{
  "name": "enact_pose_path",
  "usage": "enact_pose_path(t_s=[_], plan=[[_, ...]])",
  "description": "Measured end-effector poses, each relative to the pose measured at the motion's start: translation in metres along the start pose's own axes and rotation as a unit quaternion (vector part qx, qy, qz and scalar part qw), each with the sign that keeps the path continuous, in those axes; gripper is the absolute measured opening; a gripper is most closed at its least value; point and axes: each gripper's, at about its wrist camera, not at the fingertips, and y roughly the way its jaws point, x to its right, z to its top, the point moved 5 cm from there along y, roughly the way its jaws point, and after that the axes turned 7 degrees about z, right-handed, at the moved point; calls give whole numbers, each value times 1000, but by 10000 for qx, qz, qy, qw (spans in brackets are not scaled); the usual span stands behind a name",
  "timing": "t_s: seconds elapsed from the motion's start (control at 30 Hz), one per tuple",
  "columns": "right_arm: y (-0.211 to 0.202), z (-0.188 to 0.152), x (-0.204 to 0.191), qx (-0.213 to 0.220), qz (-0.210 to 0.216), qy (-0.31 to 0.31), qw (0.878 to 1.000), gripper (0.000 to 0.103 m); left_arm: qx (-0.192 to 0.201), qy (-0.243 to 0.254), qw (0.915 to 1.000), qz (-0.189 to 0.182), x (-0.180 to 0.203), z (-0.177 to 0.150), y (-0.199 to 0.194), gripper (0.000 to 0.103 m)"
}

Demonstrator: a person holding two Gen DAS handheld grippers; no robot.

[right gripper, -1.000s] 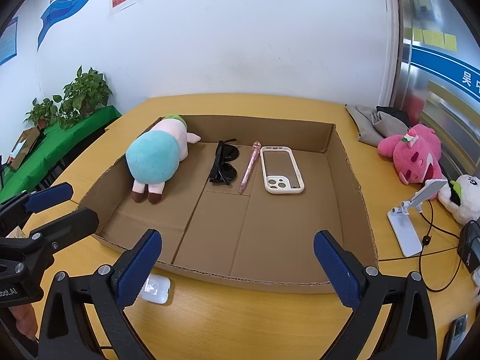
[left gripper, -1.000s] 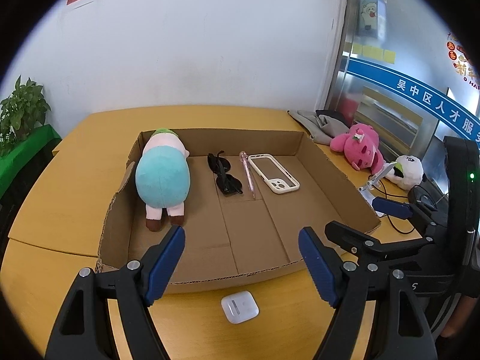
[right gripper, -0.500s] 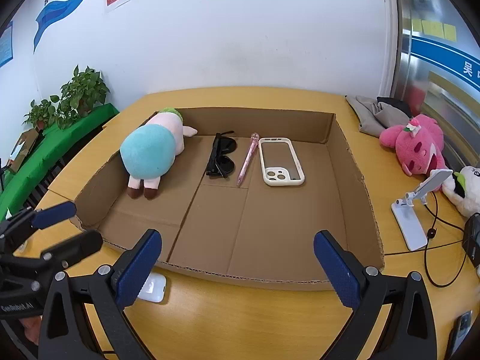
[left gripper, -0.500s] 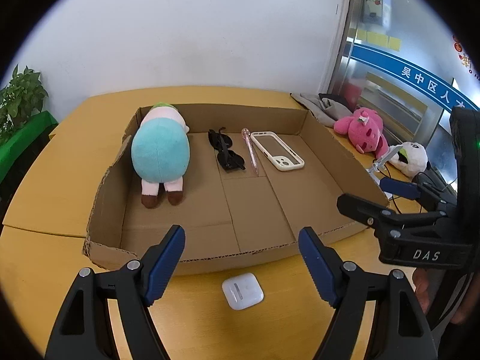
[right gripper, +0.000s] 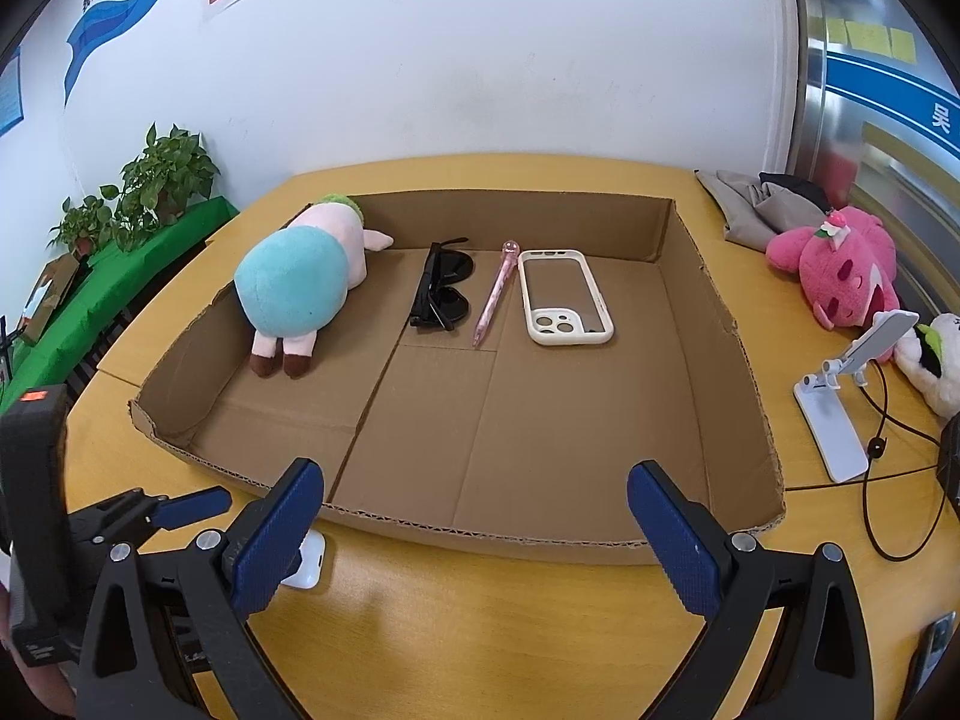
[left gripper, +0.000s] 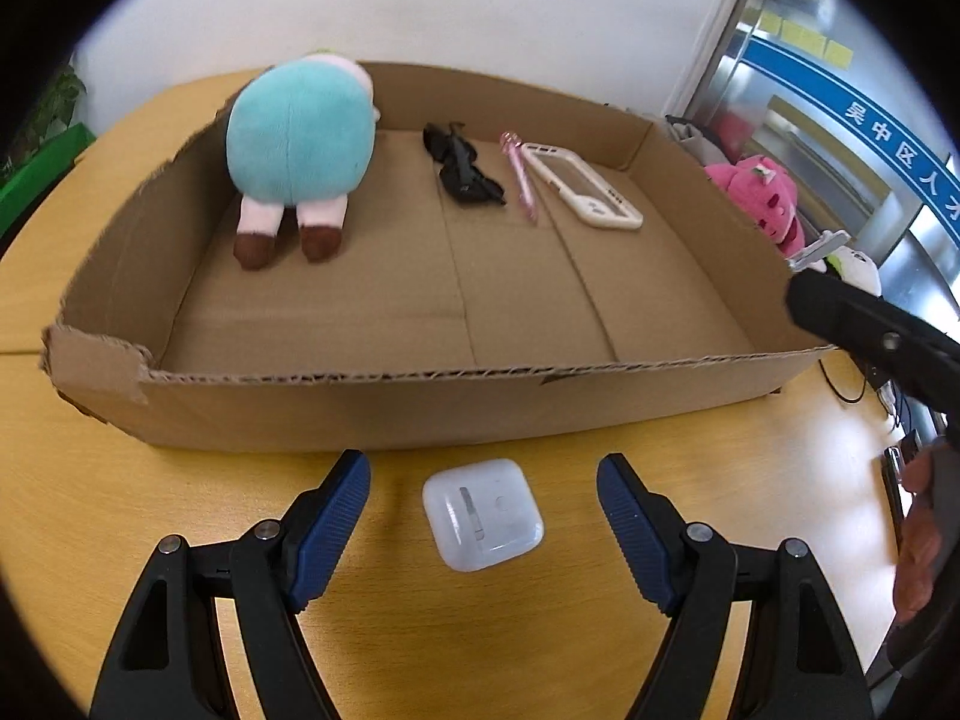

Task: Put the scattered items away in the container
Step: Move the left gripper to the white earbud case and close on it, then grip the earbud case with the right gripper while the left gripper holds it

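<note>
White plastic, smooth and shiny; that's the little earbud case (left gripper: 483, 514) lying flat on the yellow wood bench (left gripper: 120, 510), just outside the front wall of the cardboard box (left gripper: 372, 408). It sits right betw. the two blue pads of my left gripper (left gripper: 483, 519); the gripper is spread wide, pads not touching the case yet, w/ a gap on each side.

I think it's light and hard; it won't squash, but the round corners and slick skin could make it slip or pop out if I squeeze on the curve. Best bet: pinch the two flat sides, near the middle, low down by the bench, and squeeze soft; the lid might flip open if I grab near the top edge. It's turned a bit crooked to my pads, so I'd twist a little first.

My right gripper (right gripper: 477, 531) hangs open too, holding nothing, over the front edge of the box; from there I only see a corner of the case (right gripper: 309, 564) peeking out by the left pad.

In the box already: teal plush toy (left gripper: 300, 132), black sunglasses (left gripper: 462, 171), pink pen (left gripper: 522, 180), cream phone case (left gripper: 585, 195). Lots of bare floor in the front part, so the case can go there; the wall is low, easy to hop over.
</note>
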Motion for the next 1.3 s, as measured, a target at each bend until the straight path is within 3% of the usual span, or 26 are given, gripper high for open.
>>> enact_pose_path(t_s=[0.17, 0.47, 0.67, 0.83, 1.03, 1.13, 1.3], plan=[[3, -3, 0, -48, 33, 32, 10000, 103, -260, -38, 9996, -32, -2, -6, 18, 75], [12, -10, -7, -213, 227, -16, 9995, 103, -334, 343, 9989, 9, 0, -14, 22, 46], [16, -26, -27, -443, 543, -235, 9973, 103, -353, 731, 9964, -235, 4, -26, 15, 46], [25, -56, -46, -836, 891, -437, 9915, 103, -323, 1382, 9885, -525, 16, -45, 3, 46], [49, -89, -62, -1549, 1508, -398, 9755, 100, -291, 2272, 9704, -771, 31, -73, -13, 46], [59, -104, -70, -1885, 1674, -462, 9666, 98, -231, 2521, 9636, -855, 32, -81, -18, 46], [60, -112, -92, -2038, 1931, -822, 9562, 91, -85, 2710, 9587, -858, 34, -87, -22, 45]])
